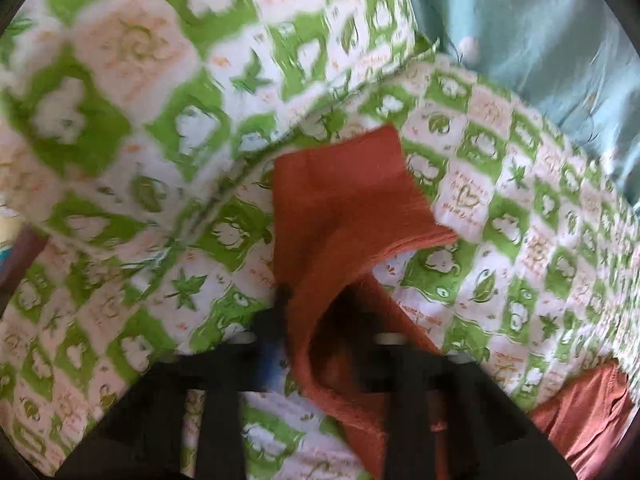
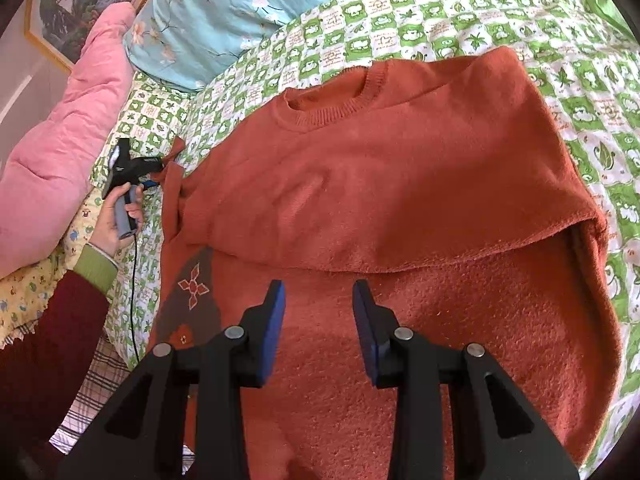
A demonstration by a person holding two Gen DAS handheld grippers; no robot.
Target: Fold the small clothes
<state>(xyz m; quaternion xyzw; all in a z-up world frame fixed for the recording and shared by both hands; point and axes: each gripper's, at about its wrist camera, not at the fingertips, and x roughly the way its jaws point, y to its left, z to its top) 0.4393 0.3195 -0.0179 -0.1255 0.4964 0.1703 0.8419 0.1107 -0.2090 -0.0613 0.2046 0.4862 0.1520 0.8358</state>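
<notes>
soft daylight, fisheye-bent dark corners; left wrist view motion-blurred, right wrist view sharp with mild shadows.

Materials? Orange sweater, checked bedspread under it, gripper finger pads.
Orange sweater: knit, probably wool or acrylic; ribbed collar, matte outside, fuzzy fleece-like inside where the hem is folded up.
Checked bedspread: thin printed woven fabric, likely cotton; matte, creased.
Right gripper: black rigid plastic with metal pins; finger pads blue, look like rubber or foam, cannot tell which.
</notes>
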